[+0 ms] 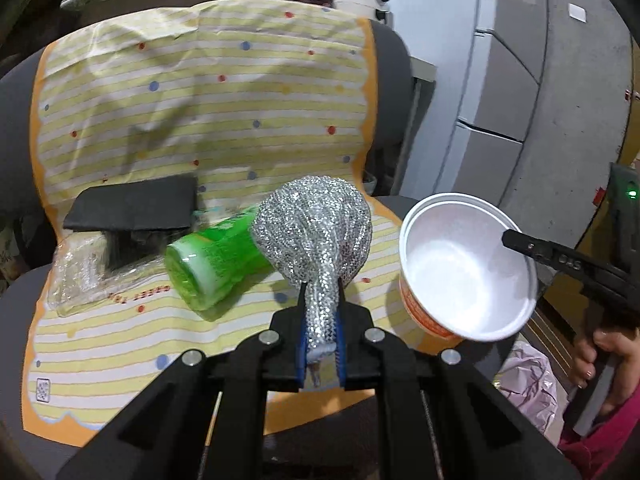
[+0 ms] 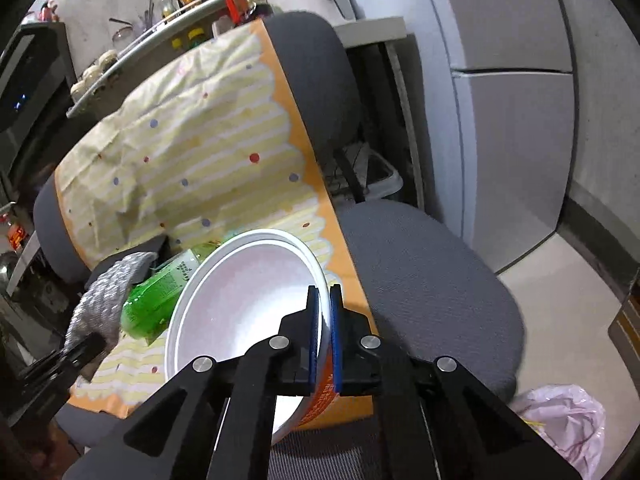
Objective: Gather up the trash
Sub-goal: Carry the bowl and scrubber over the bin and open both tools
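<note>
Left wrist view: left gripper (image 1: 320, 344) clamped on the silver scrubber (image 1: 316, 228), held above the cloth (image 1: 120, 92) on the chair seat. Right gripper (image 2: 325, 332) pinches the foam cup (image 2: 244, 292) by its rim near the cloth's right edge. Keep the cup level; carry both to the pink bag (image 2: 560, 416) on the floor. Green bottle (image 1: 216, 260) remains mid-cloth.

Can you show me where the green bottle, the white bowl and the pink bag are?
Green bottle (image 1: 212, 264): left wrist view, on its label side.
White bowl (image 2: 240, 300): right wrist view, on its inside wall.
Pink bag (image 2: 560, 416): right wrist view, on its crinkled top.
</note>
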A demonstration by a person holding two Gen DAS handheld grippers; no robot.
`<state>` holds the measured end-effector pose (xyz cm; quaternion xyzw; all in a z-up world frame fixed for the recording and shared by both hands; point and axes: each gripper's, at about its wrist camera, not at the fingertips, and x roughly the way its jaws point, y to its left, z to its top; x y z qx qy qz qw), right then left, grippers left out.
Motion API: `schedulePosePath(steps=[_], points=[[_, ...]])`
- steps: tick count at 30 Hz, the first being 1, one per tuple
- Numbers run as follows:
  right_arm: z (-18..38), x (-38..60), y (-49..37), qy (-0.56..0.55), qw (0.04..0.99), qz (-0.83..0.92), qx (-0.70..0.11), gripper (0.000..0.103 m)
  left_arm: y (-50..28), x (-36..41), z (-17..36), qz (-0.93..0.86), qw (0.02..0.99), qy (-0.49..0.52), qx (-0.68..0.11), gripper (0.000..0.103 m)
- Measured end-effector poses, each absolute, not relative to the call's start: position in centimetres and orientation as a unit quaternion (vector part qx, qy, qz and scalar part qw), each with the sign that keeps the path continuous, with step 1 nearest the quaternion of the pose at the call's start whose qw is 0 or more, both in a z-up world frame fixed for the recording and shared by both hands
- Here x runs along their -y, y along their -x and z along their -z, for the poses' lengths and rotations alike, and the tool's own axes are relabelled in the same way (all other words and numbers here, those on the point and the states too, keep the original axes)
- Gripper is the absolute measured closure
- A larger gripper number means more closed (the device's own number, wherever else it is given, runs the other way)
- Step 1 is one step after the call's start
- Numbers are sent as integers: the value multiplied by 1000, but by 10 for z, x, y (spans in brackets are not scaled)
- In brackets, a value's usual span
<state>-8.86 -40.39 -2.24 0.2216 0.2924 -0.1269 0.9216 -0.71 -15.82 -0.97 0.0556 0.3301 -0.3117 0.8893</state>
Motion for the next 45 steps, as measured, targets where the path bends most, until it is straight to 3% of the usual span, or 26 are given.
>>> schedulePosePath(steps=[8,15,18,19,21,23,34,45], points=[[10,432,196,-238,905,214,-282,97,57,218,4,399,859,-73,-312,94],[47,481,291,-287,856,316,-292,95,109,284,8,478,816,-107,-306,94],[71,499,309,-319,840,325,-297,87,124,303,13,496,802,-122,-308,94],[85,508,312,-334,828,330,-306,77,128,306,14,498,800,-126,-309,94],[102,517,318,-348,813,341,-319,65,136,314,17,501,797,-136,-309,94],[109,521,323,-365,807,337,-318,65,141,319,19,502,795,-145,-308,94],[42,499,339,-284,859,340,-256,65,170,332,26,527,778,-167,-298,94],[9,500,376,-278,868,357,-204,64,221,388,52,604,704,-228,-296,93]])
